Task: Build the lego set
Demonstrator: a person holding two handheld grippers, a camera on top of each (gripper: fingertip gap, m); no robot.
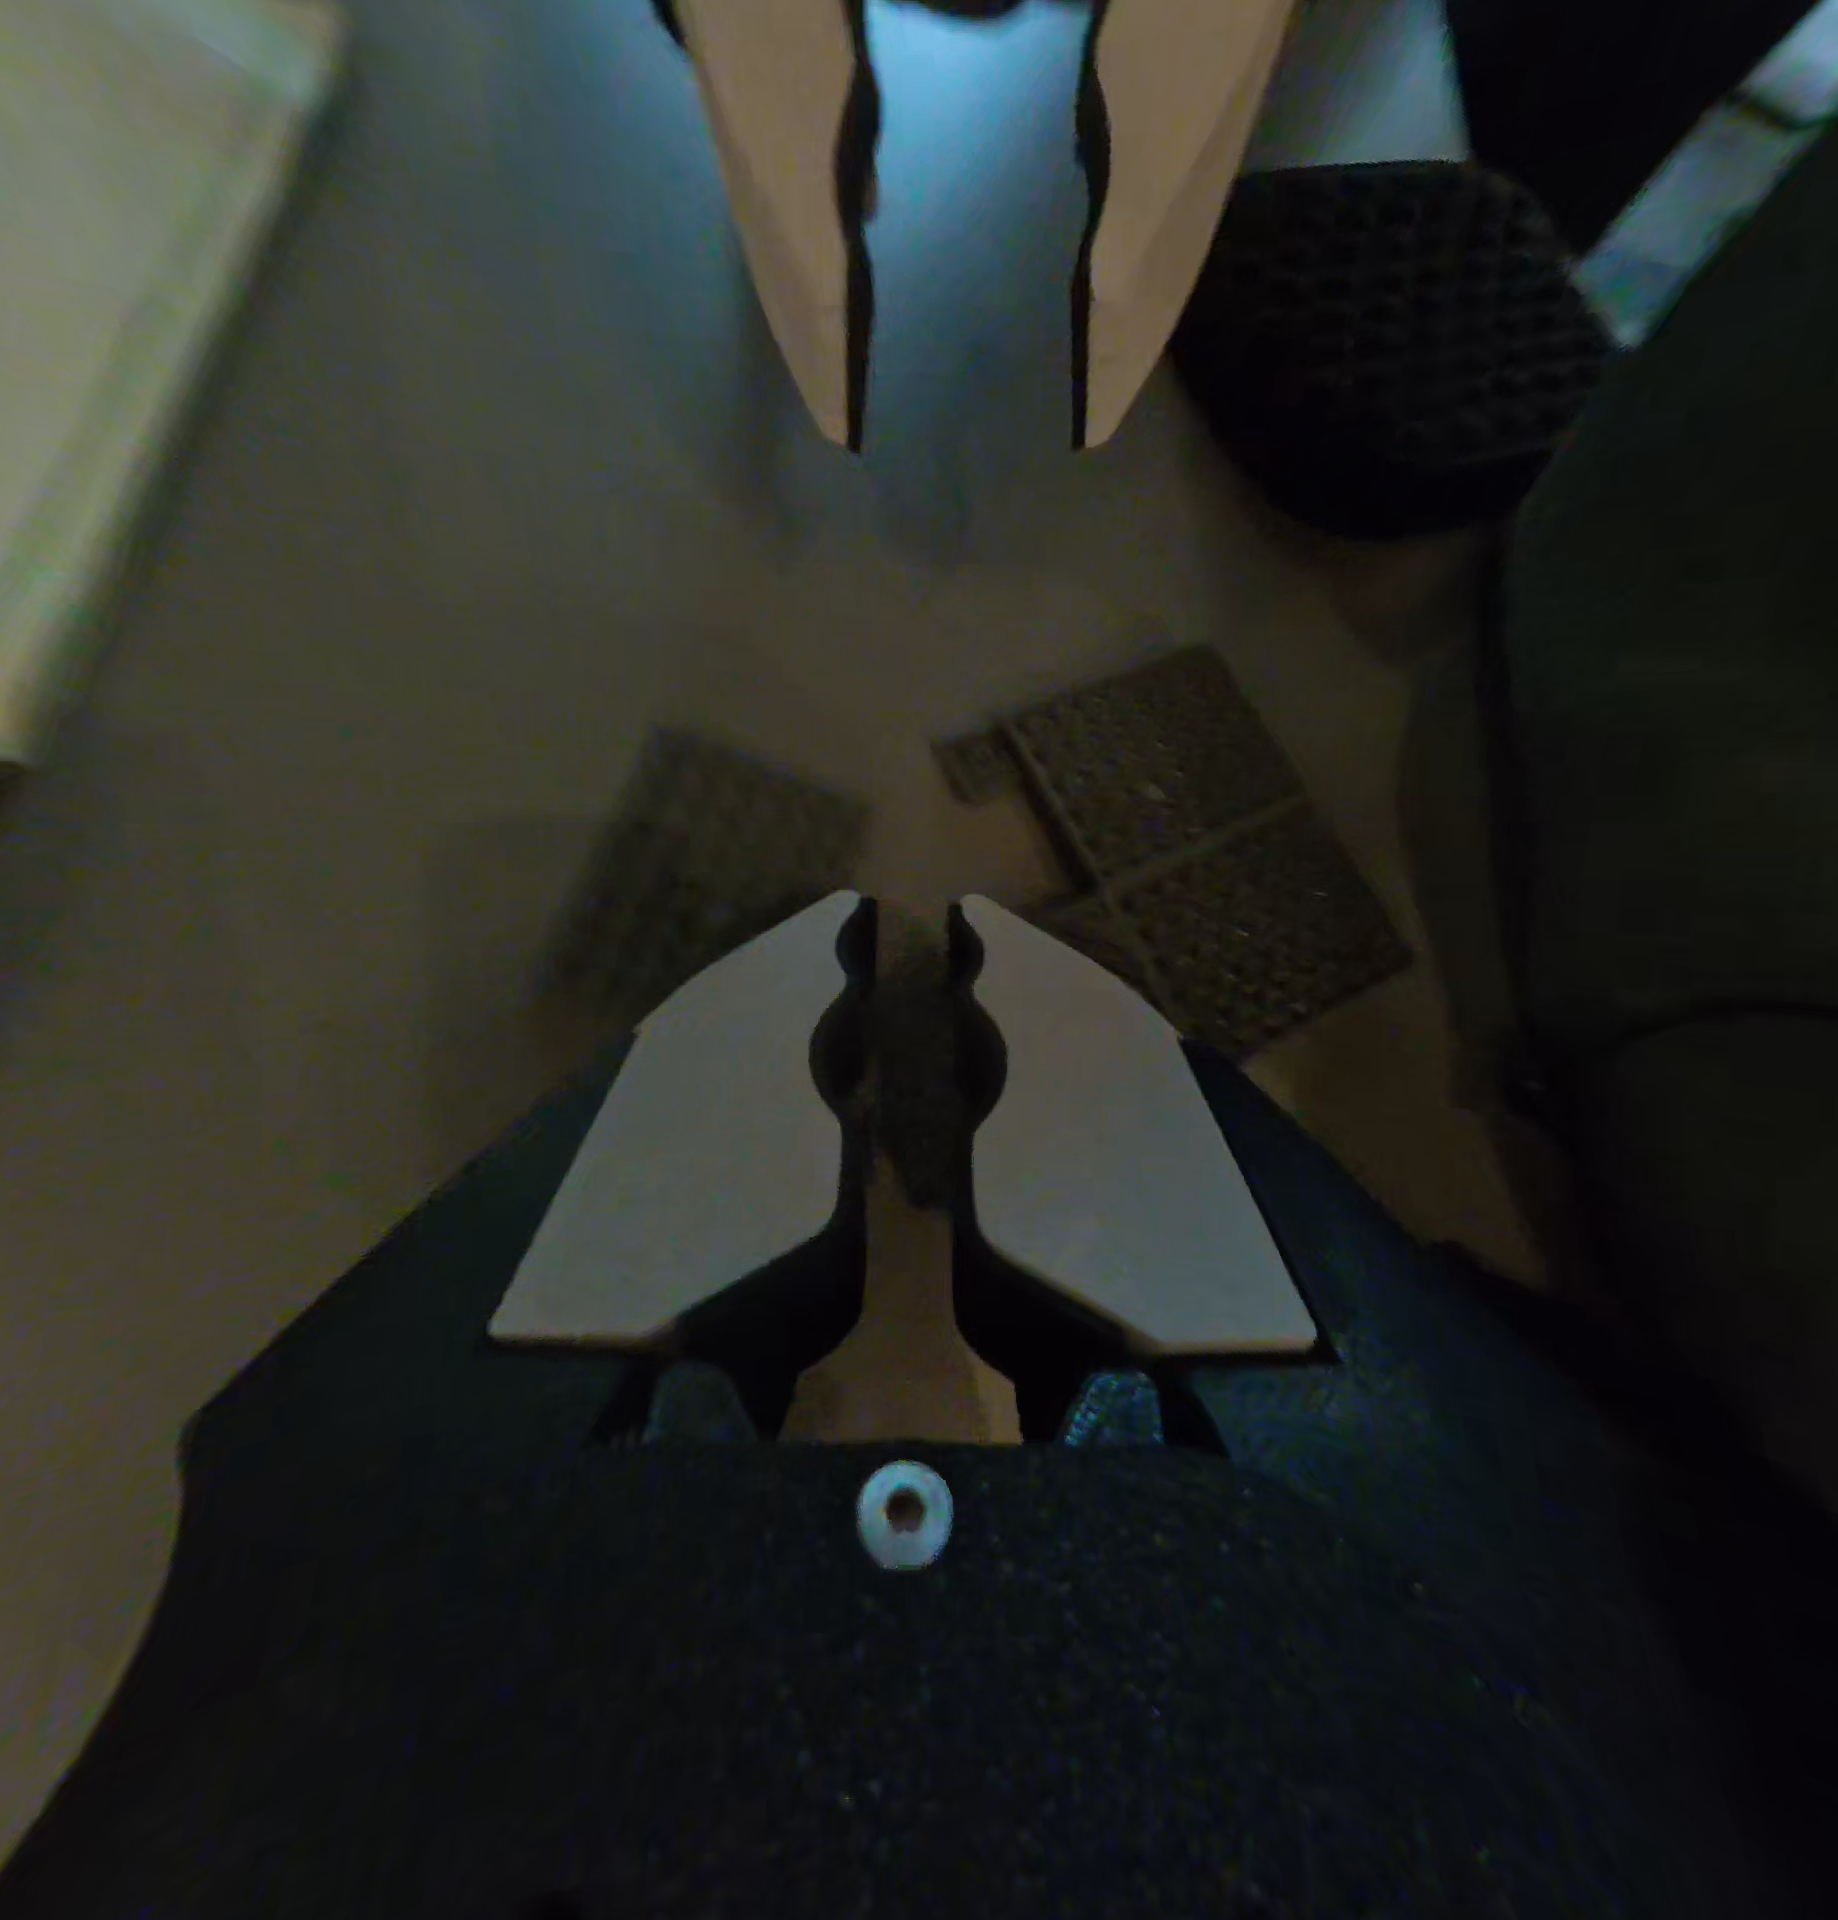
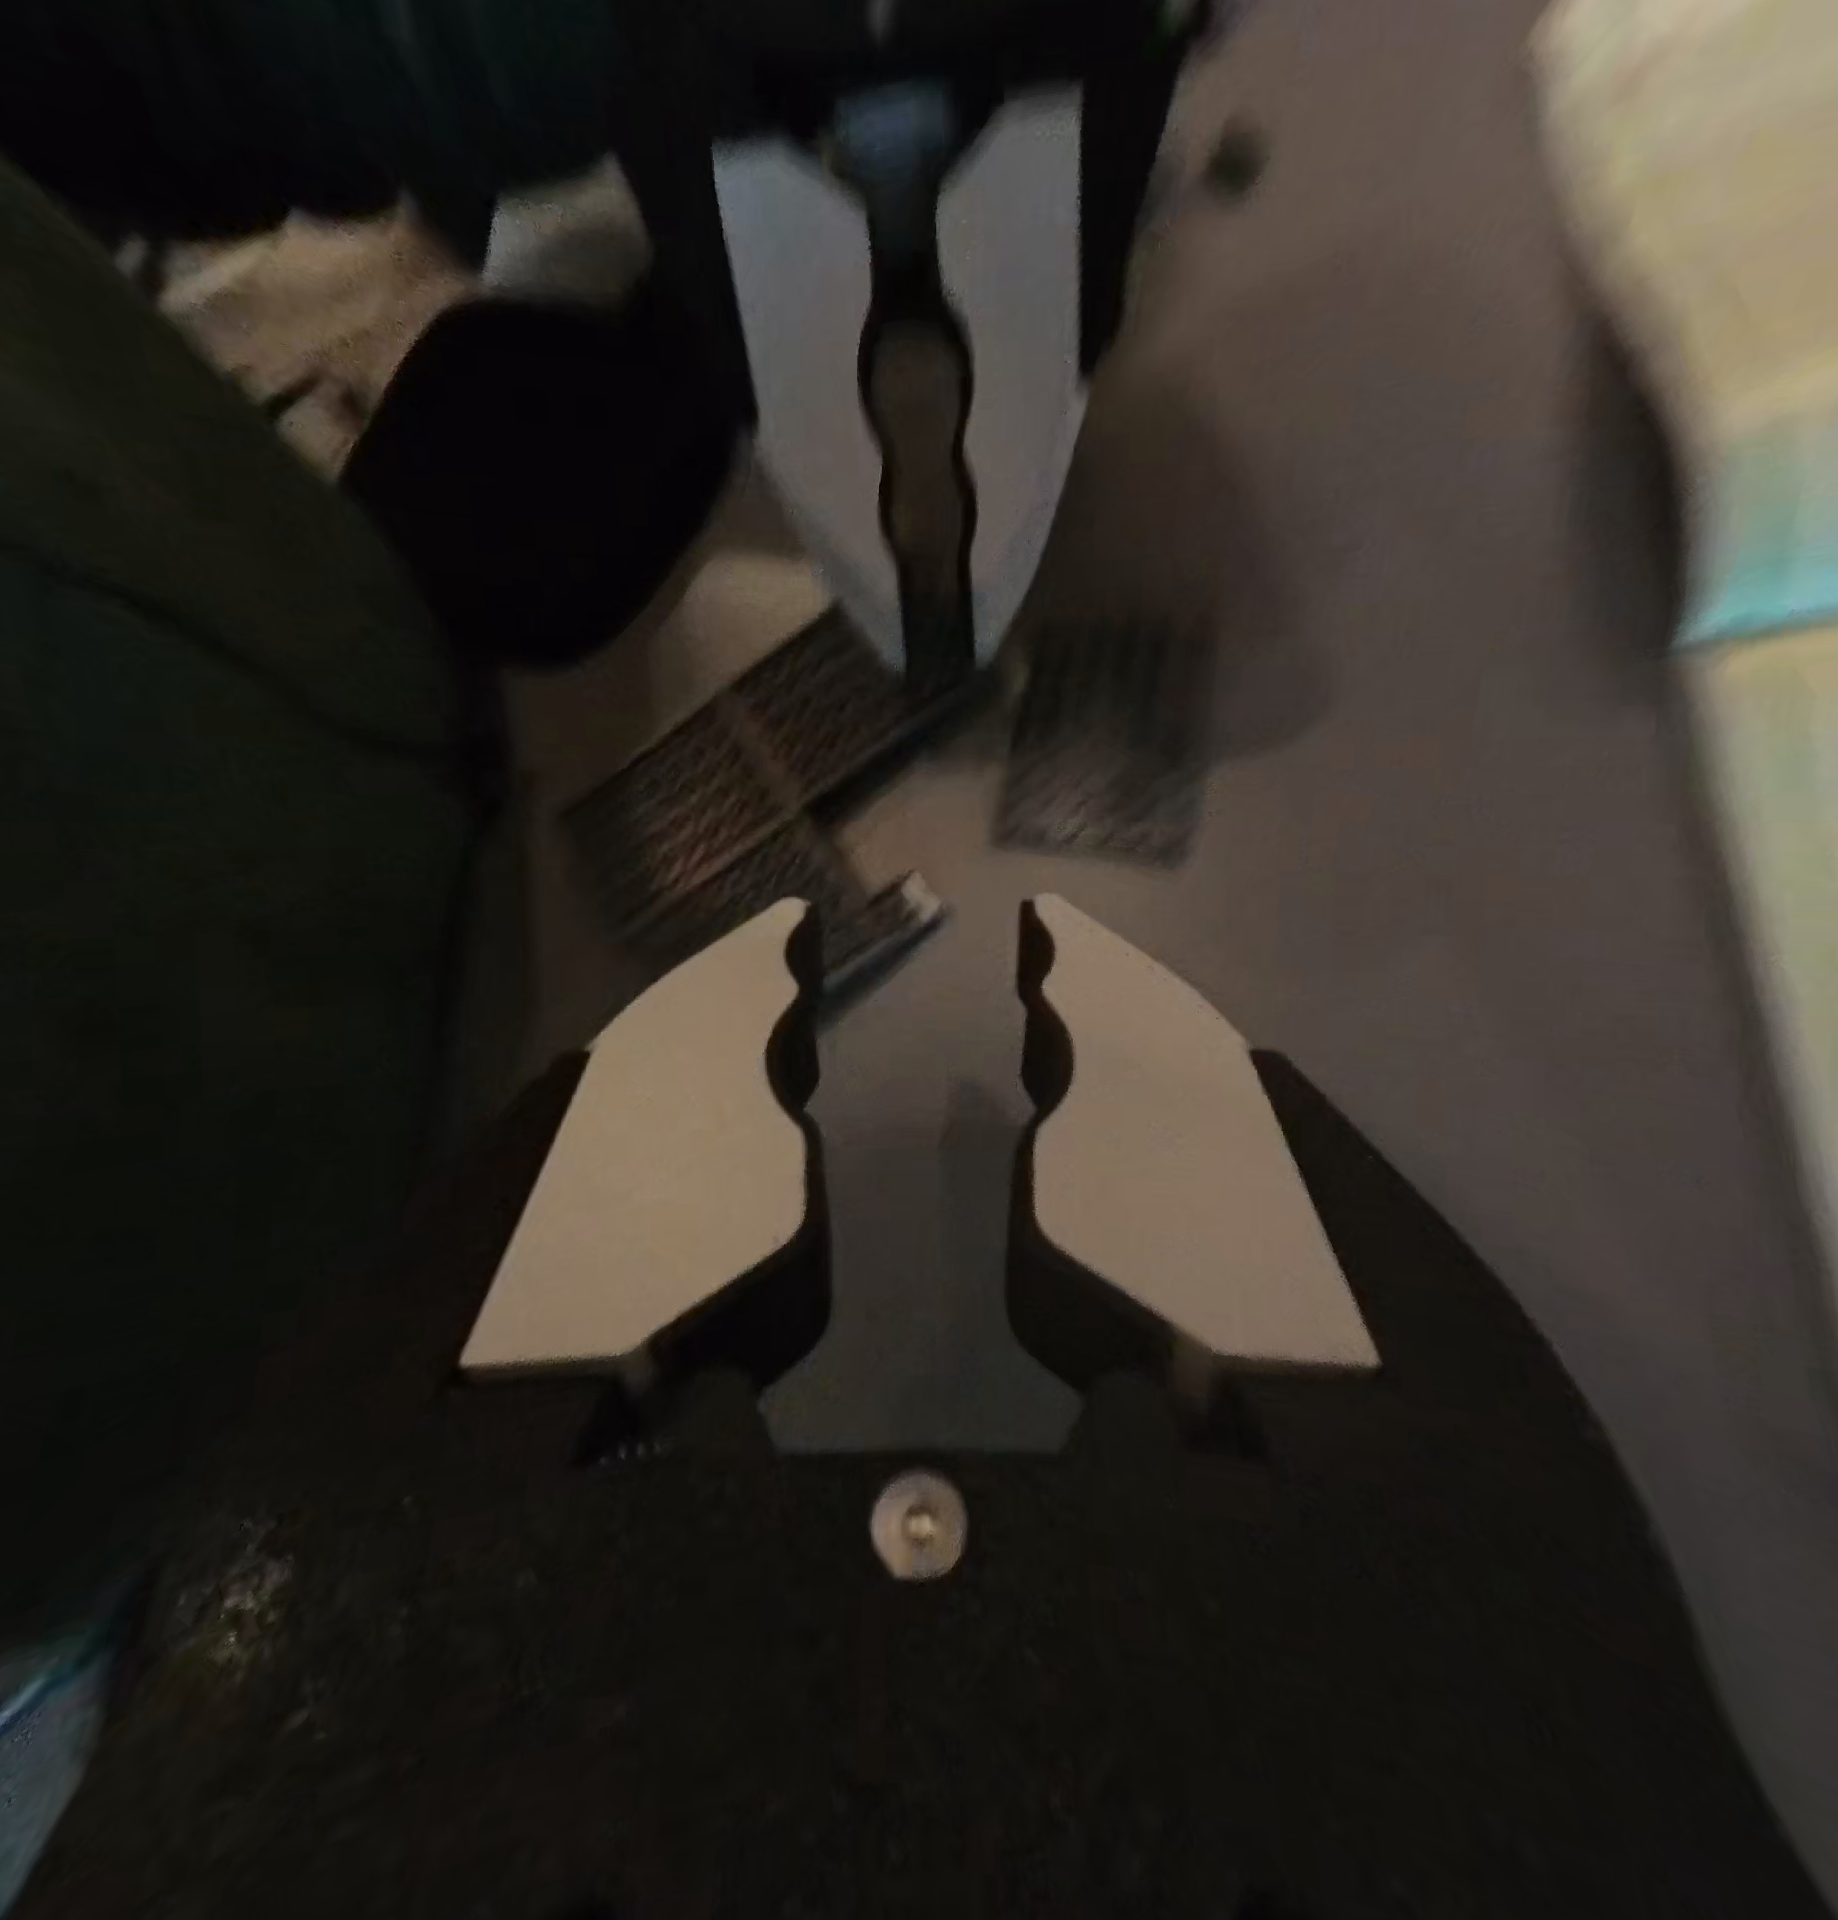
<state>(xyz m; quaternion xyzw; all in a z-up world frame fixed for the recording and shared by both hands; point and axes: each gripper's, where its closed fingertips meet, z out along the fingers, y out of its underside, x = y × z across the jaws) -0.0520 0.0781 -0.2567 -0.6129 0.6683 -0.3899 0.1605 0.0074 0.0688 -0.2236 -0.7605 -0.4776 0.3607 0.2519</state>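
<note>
My left gripper (image 1: 913, 902) is shut on a small dark grey lego piece (image 1: 910, 1060) and hangs just above the table between two grey studded plates. The larger plate (image 1: 1185, 852) lies to its right with a small grey brick (image 1: 972, 764) at its corner. The smaller plate (image 1: 707, 852) lies to its left. My right gripper (image 2: 920, 904) is open and empty and faces the left gripper (image 2: 936, 644) across the plates. It also shows at the top of the left wrist view (image 1: 967, 447). In the blurred right wrist view the larger plate (image 2: 728, 779) is left and the smaller plate (image 2: 1102, 748) right.
A black rounded mesh object (image 1: 1382, 353) sits beyond the larger plate, also in the right wrist view (image 2: 541, 468). Dark green fabric (image 1: 1704, 727) fills that side. A pale booklet or box (image 1: 94, 364) lies on the table's opposite side (image 2: 1746, 416). Spacing between my two grippers at the tips: around 8 cm.
</note>
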